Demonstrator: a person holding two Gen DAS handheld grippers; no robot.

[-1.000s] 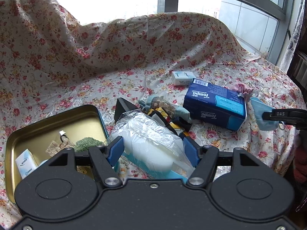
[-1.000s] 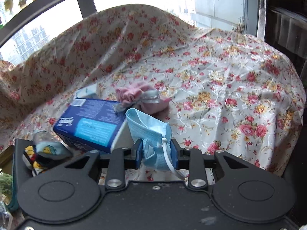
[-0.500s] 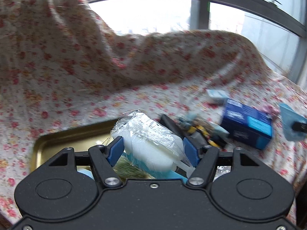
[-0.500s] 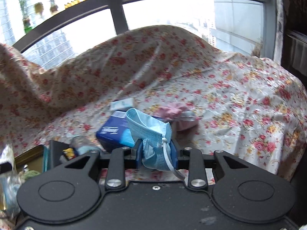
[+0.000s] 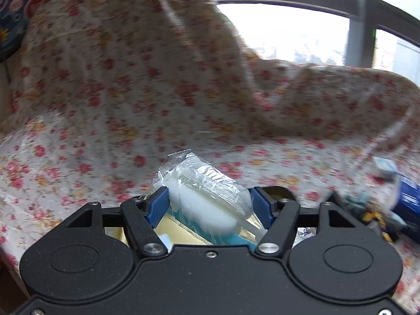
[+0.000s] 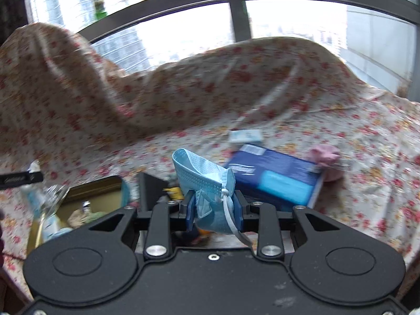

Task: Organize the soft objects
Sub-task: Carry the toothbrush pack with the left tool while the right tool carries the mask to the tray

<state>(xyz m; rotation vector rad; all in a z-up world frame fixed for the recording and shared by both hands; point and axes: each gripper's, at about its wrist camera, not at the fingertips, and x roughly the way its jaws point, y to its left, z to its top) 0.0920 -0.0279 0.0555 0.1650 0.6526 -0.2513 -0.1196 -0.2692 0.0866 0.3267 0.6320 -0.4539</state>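
My left gripper [image 5: 210, 207] is shut on a clear plastic bag of white cotton pads [image 5: 207, 194] and holds it above the gold tin [image 5: 181, 232], whose inside shows just under the fingers. My right gripper [image 6: 214, 211] is shut on a folded light blue face mask [image 6: 204, 181], held in the air to the right of the tin [image 6: 97, 197]. The tin holds a green scrubby item and small packets. The left gripper tip and its bag also show at the left edge of the right wrist view [image 6: 39, 183].
On the floral cloth [image 6: 354, 157] lie a dark blue tissue pack [image 6: 278, 176], a pink soft item [image 6: 325, 157], a small white box [image 6: 245, 136] and the tin's dark lid with small colourful items [image 6: 157, 186]. Windows stand behind.
Both grippers have swung left with their loads. The left one with the cotton pad bag now hangs over the tin; the right one with the mask has come nearer the tin.
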